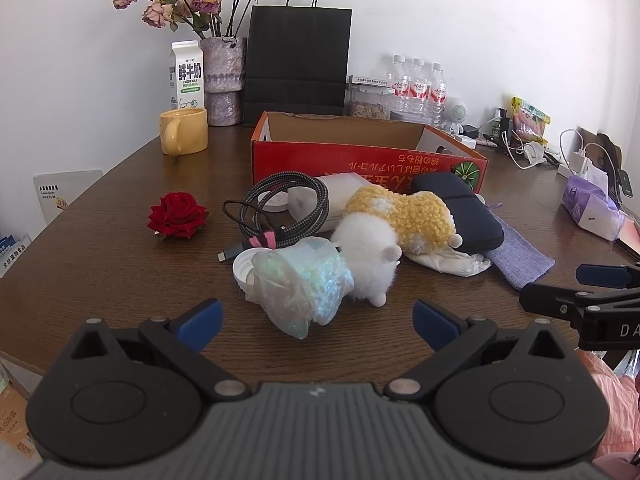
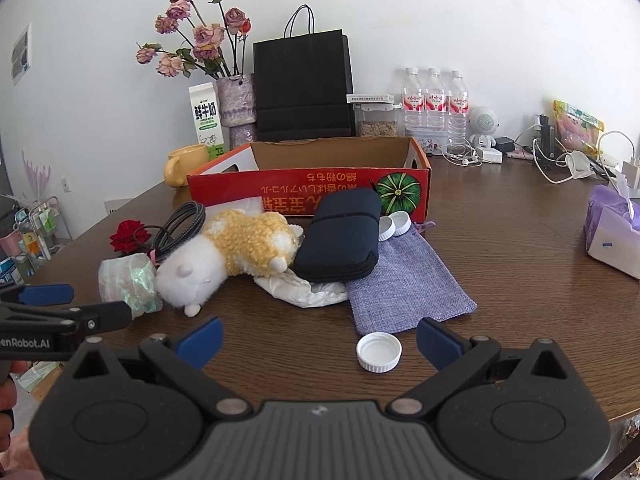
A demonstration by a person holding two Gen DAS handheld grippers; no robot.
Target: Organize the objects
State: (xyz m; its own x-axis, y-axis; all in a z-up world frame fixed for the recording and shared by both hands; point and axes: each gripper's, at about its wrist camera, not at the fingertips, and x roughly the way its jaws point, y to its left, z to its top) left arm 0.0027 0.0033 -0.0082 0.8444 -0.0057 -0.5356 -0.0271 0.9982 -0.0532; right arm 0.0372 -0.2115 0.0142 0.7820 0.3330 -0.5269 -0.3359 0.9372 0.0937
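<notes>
Listing left to right across the brown table (image 1: 100,248): a red rose (image 1: 178,216), well left of the heap; a coiled braided cable (image 1: 280,204); a roll of iridescent film in clear plastic (image 1: 300,280), lying on its side with its long axis running from far left to near right; a white and yellow plush toy (image 1: 384,240) touching the roll, its length running right and far; a dark zip case (image 2: 342,240) leaning on the plush; a lilac cloth pouch (image 2: 404,280) flat under the case; a white cap (image 2: 379,351) alone at the near edge. Behind all stands the open red cardboard box (image 2: 312,196), apparently the place for sorting. Left hand-held gripper (image 1: 316,326): jaws wide apart, empty, the wrapped roll straight ahead, just beyond its fingertips; this hand is the nearer to it. Right hand-held gripper (image 2: 318,340): jaws wide apart, empty, the white cap between its fingertips, toward the right one, untouched.
</notes>
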